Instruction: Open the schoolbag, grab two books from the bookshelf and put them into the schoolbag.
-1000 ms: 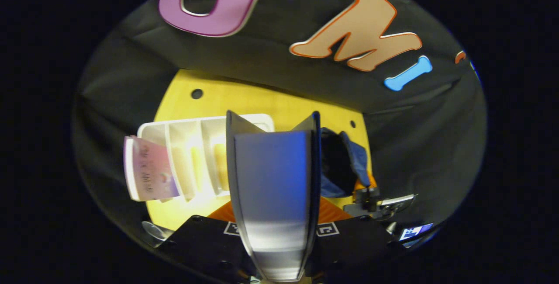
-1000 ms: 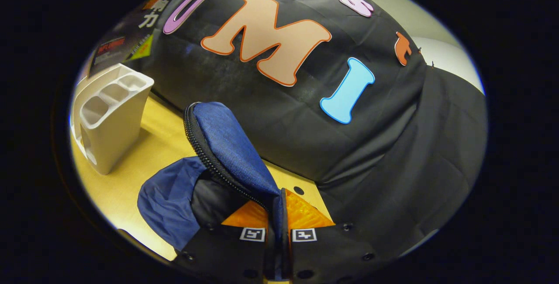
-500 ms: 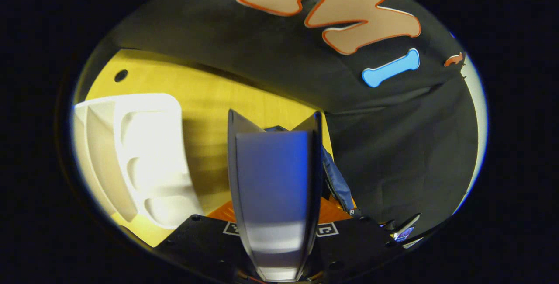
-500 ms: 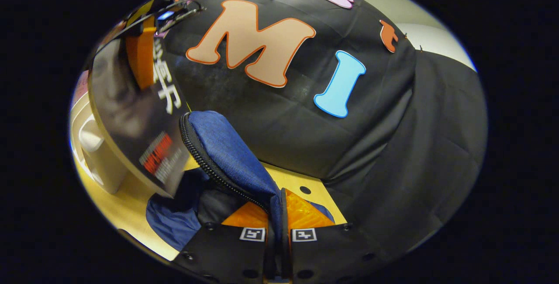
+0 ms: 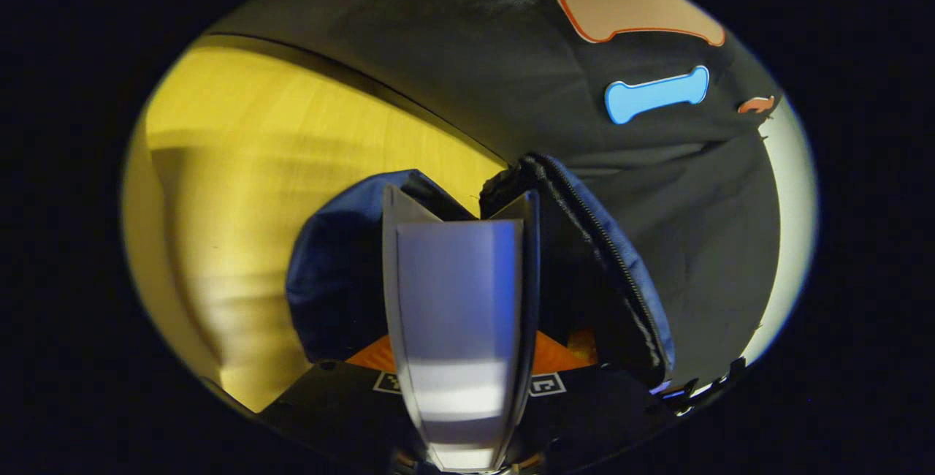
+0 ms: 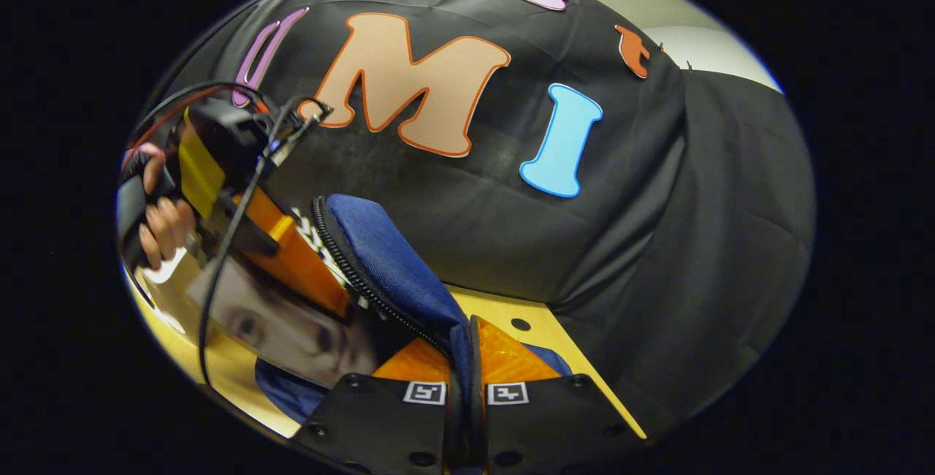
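The blue schoolbag (image 5: 329, 278) lies open on the yellow table (image 5: 248, 153), its dark inside facing me. My left gripper (image 5: 460, 347) is shut on a book (image 5: 456, 292), seen edge-on, its far end at the bag's mouth. The zippered flap (image 5: 613, 270) stands to the right of the book. In the right gripper view, my right gripper (image 6: 467, 347) is shut on the blue flap (image 6: 387, 263) and holds it up. The left gripper (image 6: 292, 256), with a hand (image 6: 164, 223) on it, tilts the book (image 6: 292, 329) down into the schoolbag (image 6: 285, 387).
The black cloth wall (image 6: 657, 226) rises right behind the bag. The yellow table (image 6: 562, 358) has a small hole (image 6: 520, 324) next to the flap. A cable (image 6: 219, 256) hangs from the left gripper over the book.
My left gripper has swung with the book away from the white bookshelf, which has left both views, over to the open bag. The right gripper keeps the flap raised.
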`<state>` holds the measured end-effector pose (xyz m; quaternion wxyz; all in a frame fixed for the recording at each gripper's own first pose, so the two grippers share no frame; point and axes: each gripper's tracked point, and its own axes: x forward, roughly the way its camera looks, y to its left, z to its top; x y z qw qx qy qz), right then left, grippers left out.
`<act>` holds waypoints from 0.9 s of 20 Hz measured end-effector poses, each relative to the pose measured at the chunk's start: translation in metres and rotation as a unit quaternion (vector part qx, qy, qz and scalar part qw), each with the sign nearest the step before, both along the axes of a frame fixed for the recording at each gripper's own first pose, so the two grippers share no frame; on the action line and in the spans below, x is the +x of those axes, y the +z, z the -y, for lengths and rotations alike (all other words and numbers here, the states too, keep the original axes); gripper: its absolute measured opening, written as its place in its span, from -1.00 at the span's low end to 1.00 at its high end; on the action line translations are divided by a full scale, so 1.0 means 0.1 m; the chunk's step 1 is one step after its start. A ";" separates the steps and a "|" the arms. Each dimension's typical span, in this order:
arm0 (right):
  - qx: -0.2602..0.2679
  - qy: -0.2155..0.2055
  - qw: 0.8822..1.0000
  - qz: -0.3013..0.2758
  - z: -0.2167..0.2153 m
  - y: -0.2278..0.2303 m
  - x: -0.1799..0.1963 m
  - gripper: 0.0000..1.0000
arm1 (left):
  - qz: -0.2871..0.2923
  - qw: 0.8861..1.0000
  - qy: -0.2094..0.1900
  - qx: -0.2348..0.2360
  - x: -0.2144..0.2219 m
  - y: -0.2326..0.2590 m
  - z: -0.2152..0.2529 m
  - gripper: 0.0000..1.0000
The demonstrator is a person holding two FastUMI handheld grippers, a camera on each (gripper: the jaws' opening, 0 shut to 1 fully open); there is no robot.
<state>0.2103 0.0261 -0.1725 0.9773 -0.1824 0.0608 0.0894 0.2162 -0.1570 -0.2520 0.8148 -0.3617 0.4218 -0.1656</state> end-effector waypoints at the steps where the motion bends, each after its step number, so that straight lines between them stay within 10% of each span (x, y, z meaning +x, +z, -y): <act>1: 0.002 0.005 1.000 0.003 -0.03 0.00 0.00 -0.87 | 0.001 1.000 -0.001 -0.011 0.04 -0.05 0.06 -0.19; 9: 0.031 0.017 0.999 0.006 -0.09 0.01 0.07 -0.86 | 0.000 0.997 -0.027 -0.079 0.38 -0.51 0.47 -0.23; 15: 0.026 0.017 1.000 0.005 -0.09 -0.02 0.10 -0.85 | -0.004 1.000 0.002 -0.022 0.45 -0.76 0.30 0.12; 18: 0.023 0.019 1.000 0.002 -0.09 -0.04 0.09 -0.87 | 0.008 1.000 0.021 -0.003 0.36 -0.64 0.09 0.65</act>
